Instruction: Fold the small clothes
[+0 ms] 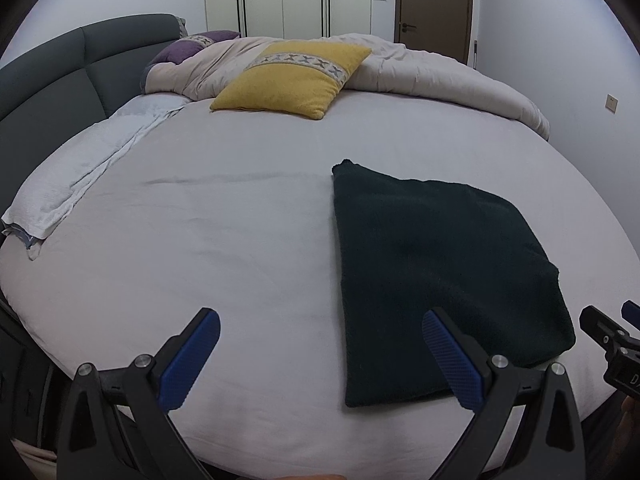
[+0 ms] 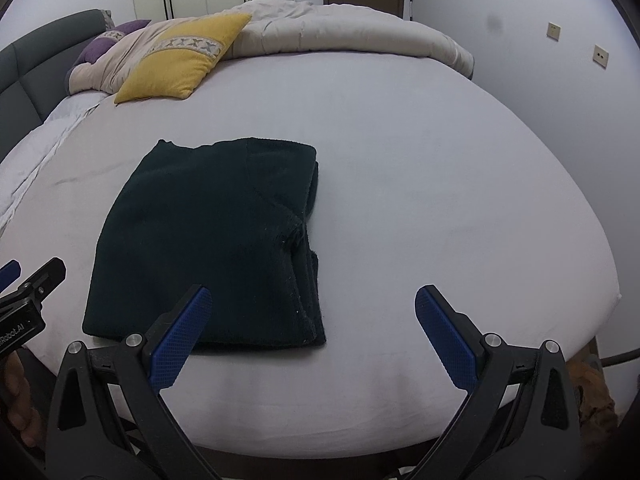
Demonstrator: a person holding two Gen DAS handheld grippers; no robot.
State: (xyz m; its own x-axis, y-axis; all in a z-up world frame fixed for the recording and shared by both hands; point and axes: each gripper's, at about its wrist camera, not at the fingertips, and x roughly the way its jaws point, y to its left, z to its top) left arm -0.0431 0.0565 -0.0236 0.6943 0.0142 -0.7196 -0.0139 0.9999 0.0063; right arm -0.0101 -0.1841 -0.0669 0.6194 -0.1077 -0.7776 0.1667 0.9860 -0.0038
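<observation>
Clothes, one dark folded garment, are seen on the bed between both tongs, long axis running away; left tongs and right tongs are spread apart, empty.

Dim, cool, even indoor light in both views, soft faint shadows, no glare, strong fisheye bulge curving the bed, black vignette in the corners, dark garment nearly detail-free, focus fairly sharp, mild grain.

I see both claws alike: left claw, right claw, black frames, silver screws, blue cross-hatched pads, white lettering.
</observation>
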